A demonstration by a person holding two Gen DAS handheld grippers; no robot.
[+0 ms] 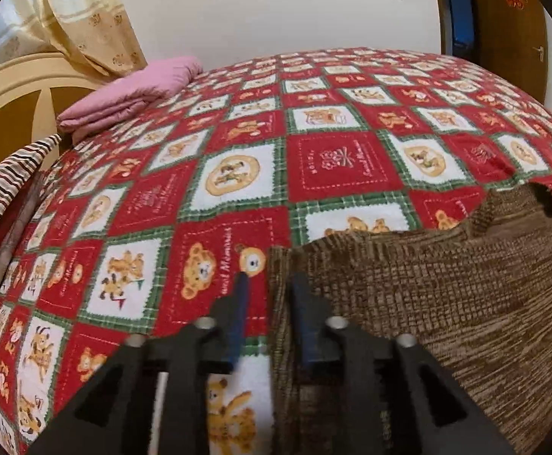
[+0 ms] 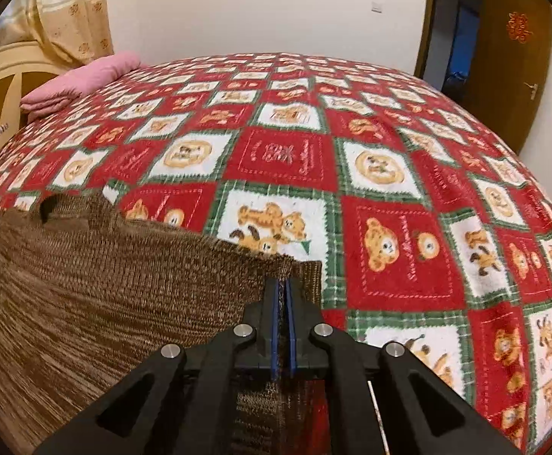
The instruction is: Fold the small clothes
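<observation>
Bedspread [image 1: 207,227] | left gripper [image 1: 270,280] parted | right gripper [image 2: 284,282] pinches sweater [image 2: 105,284]

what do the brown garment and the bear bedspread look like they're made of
Brown garment: chunky knit, probably wool or acrylic yarn; ribbed stitch rows and mottled brown strands show. Bear bedspread: soft printed fleece or flannel, judging by its fuzzy matte nap.

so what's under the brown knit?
The brown knit garment lies spread on the red teddy-bear blanket; the blanket shows all around its far edge. Anything else beneath is covered and can't be seen.
</observation>
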